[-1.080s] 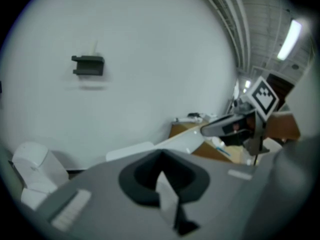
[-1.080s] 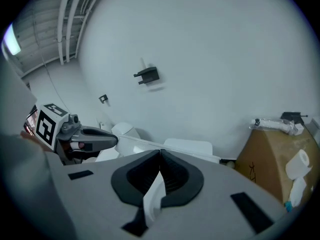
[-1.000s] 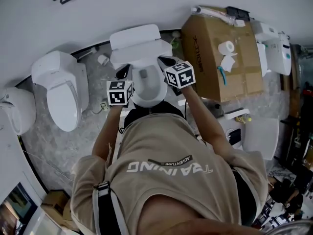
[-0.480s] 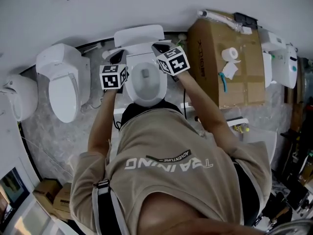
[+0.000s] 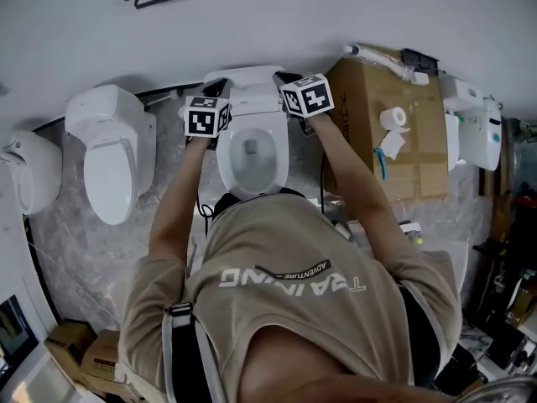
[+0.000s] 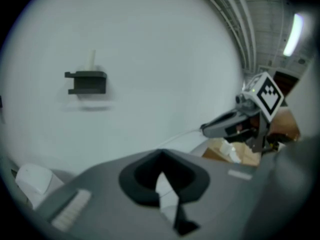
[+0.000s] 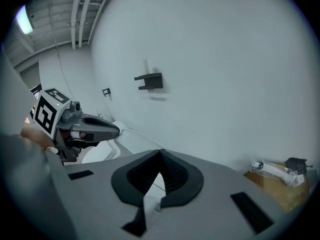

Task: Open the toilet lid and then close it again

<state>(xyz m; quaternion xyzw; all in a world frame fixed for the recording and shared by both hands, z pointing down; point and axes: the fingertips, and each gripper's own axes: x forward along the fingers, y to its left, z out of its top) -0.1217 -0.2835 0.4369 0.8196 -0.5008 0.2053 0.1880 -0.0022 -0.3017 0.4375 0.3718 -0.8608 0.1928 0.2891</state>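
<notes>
Toilet lid (image 5: 246, 81) is up, standing back near the wall, over the open bowl (image 5: 252, 154). Left tongs (image 6: 160, 156) are clenched at its left edge and right tongs (image 7: 161, 153) at its right, with a white sliver of lid between each pair of jaws. For the closing, I'd say bring both sides down level and slow, so it neither twists nor slams onto the bowl.

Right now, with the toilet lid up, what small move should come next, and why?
Probably start tipping the toilet lid forward toward the bowl. It already stands upright near the wall, bowl exposed, and the left gripper and right gripper both seem clamped on its edges.
</notes>
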